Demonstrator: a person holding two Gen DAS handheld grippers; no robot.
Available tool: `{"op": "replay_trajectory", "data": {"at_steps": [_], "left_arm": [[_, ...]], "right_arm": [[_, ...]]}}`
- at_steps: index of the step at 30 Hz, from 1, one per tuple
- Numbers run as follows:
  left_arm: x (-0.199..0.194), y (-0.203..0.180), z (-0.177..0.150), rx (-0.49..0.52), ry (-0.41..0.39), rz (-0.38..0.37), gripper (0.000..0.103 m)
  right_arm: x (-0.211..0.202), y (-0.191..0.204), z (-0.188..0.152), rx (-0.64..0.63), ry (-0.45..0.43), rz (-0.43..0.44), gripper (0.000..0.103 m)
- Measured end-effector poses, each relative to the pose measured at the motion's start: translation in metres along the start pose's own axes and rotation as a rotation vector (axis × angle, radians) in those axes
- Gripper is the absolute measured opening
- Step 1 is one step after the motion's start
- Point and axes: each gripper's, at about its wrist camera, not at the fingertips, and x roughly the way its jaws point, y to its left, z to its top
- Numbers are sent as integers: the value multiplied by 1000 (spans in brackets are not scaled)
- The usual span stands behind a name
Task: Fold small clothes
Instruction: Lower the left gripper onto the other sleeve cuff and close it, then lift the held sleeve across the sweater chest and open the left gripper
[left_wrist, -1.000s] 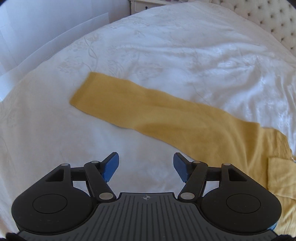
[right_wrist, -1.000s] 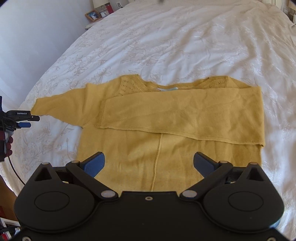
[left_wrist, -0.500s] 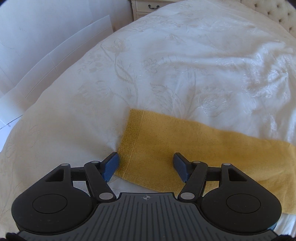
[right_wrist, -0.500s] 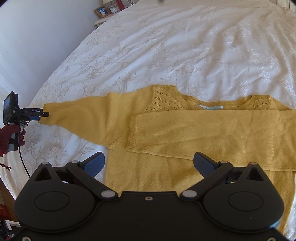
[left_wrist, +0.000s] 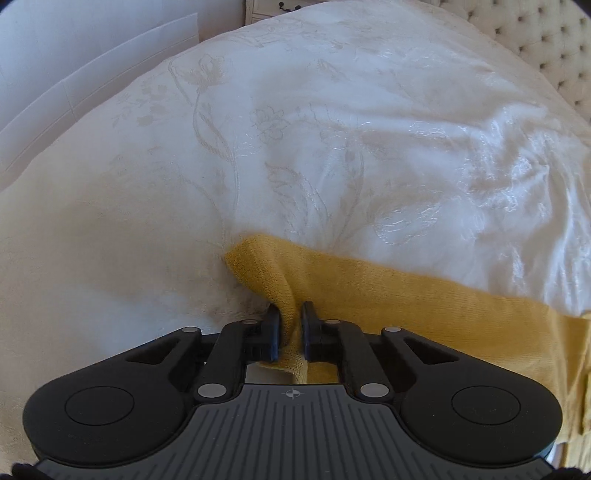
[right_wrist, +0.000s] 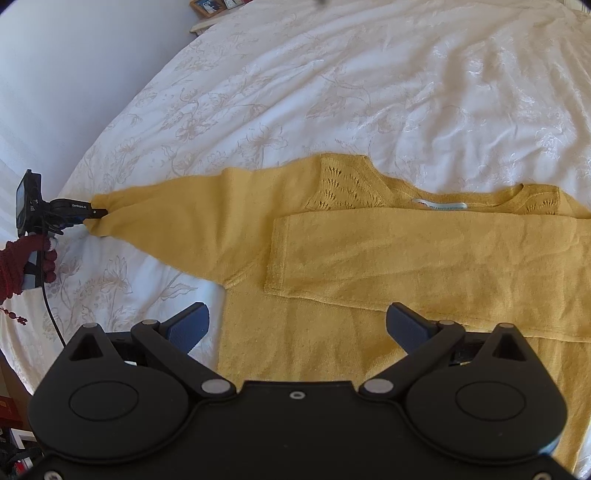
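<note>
Since the earlier frame the left tool (left_wrist: 290, 325) has gone from open, straddling the cuff, to clamped on the bunched cuff (left_wrist: 266, 273) of the yellow sweater's (right_wrist: 369, 258) outstretched sleeve (right_wrist: 177, 221). The sweater lies flat on the white bed (right_wrist: 332, 74), its other sleeve (right_wrist: 424, 258) folded across the chest. The right tool (right_wrist: 297, 326) is open above the lower body of the sweater, gripping nothing.
</note>
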Motion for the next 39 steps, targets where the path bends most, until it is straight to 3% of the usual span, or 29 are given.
{"op": "replay_trajectory", "data": {"at_steps": [3, 9, 18, 23, 30, 34, 36, 38, 39], "left_arm": [[-7, -11, 4, 6, 0, -19, 11], [-48, -55, 11, -11, -66, -160, 11], [-128, -187, 4, 79, -196, -406, 10], [-154, -271, -13, 105, -229, -520, 10], [-135, -387, -60, 145, -170, -646, 11], [-104, -445, -96, 175, -115, -647, 11], [-90, -465, -111, 196, -70, -640, 16], [-81, -481, -126, 220, -34, -621, 34], [-80, -486, -132, 240, -28, -609, 35]], "right_arm": [[-3, -3, -3, 3, -5, 3, 102], [-14, -12, -12, 15, -33, 17, 102], [-28, -45, -34, 48, -69, 77, 102], [-40, -73, -48, 58, -85, 108, 102], [-59, -122, -65, 105, -107, 100, 102], [-68, -145, -74, 128, -112, 84, 102], [-69, -154, -78, 137, -107, 72, 102], [-72, -162, -82, 146, -105, 61, 102], [-73, -166, -84, 152, -104, 57, 102]]}}
